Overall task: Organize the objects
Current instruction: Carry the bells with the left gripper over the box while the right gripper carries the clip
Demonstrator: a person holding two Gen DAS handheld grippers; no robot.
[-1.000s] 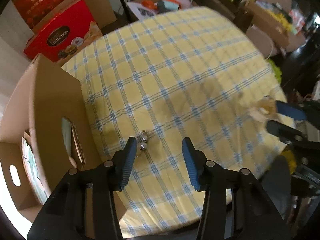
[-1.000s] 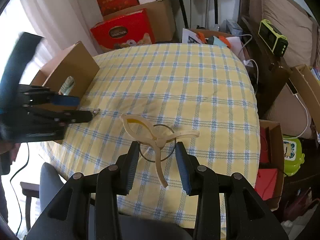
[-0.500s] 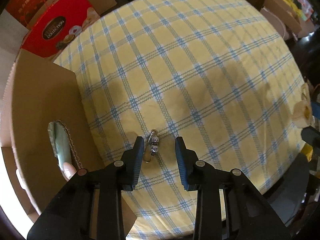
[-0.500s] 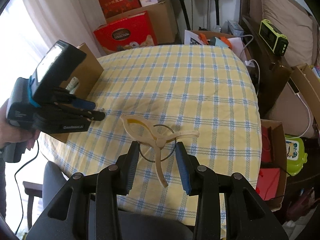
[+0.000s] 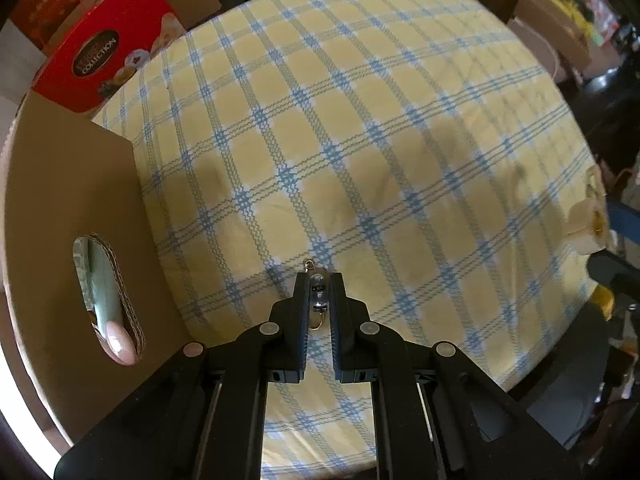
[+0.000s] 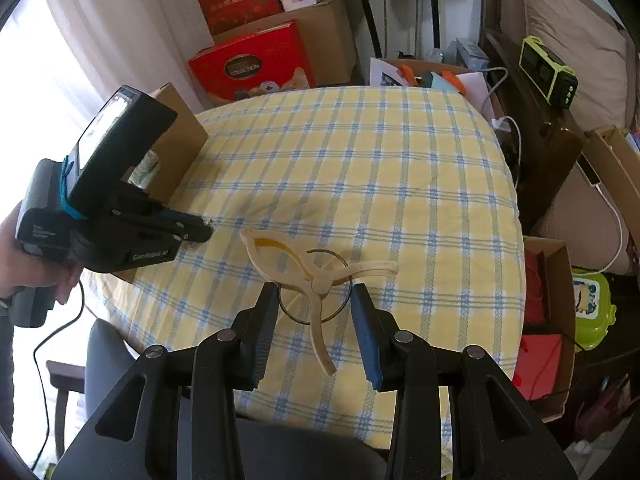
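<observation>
My left gripper points straight down at the yellow-checked tabletop, its jaws having just closed onto a small beaded safety pin, which lies on the cloth just beside the cardboard box. My right gripper holds a cream plastic clothes peg with a wire ring above the tabletop's near edge, jaws partly apart and clamped on it.
</observation>
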